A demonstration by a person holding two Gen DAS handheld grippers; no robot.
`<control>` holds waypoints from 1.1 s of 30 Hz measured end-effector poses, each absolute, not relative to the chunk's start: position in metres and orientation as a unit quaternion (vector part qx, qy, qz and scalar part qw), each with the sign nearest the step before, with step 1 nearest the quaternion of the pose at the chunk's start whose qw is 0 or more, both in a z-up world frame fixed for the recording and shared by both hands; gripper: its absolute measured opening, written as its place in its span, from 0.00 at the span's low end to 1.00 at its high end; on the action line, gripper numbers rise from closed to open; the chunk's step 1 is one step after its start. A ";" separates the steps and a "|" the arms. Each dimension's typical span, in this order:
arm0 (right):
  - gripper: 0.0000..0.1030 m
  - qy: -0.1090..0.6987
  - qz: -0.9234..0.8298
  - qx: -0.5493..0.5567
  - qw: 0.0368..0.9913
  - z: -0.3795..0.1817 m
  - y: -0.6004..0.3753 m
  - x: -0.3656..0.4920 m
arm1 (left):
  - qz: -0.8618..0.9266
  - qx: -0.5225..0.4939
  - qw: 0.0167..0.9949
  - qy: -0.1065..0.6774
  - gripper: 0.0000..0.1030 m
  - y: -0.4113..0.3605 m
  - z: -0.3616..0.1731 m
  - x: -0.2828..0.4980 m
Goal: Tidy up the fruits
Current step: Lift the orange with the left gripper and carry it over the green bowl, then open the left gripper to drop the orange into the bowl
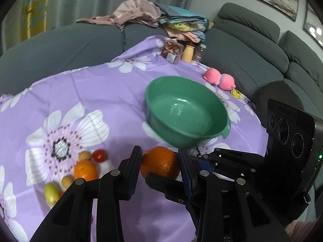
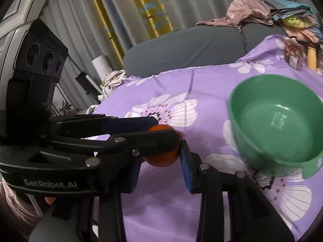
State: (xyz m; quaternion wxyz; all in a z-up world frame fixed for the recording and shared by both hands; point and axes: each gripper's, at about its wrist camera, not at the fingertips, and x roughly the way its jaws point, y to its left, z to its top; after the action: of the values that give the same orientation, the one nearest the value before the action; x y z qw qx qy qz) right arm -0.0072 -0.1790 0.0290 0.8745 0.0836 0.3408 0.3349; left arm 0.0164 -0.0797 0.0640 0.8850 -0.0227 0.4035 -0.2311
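My left gripper [image 1: 159,161] is shut on a large orange [image 1: 160,164] and holds it above the purple flowered cloth, near the empty green bowl [image 1: 187,111]. In the right wrist view the left gripper [image 2: 163,130] crosses from the left with the orange [image 2: 163,159] mostly hidden behind its finger. My right gripper [image 2: 160,161] is open with the orange just ahead of its jaws; the bowl [image 2: 276,121] sits to its right. More fruit lies left of the left gripper: a smaller orange [image 1: 85,170], a red tomato [image 1: 99,155], a yellow-green fruit [image 1: 51,193] and small tan fruits [image 1: 84,155].
The table cloth [image 1: 101,92] covers a table ringed by a grey sofa [image 1: 252,60]. A pink plush toy [image 1: 220,78], a snack box [image 1: 171,51] and a bottle [image 1: 188,52] stand at the far edge. Clothes [image 1: 141,12] are piled on the sofa back.
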 end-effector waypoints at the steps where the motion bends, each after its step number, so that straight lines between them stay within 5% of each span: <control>1: 0.35 0.339 0.332 0.086 0.876 0.030 -0.183 -0.006 | -0.234 -0.019 0.885 0.402 0.36 -0.084 0.066 0.018; 33: 0.38 0.360 0.219 0.094 0.902 0.015 -0.261 0.051 | -0.301 -0.063 0.848 0.432 0.36 -0.160 0.039 0.092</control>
State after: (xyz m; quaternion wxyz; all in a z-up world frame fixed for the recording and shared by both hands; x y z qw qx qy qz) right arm 0.0510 -0.2608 0.0151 0.9021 0.0935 0.3599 0.2191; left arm 0.0916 -0.1597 0.0386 0.8478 -0.0627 0.4322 -0.3008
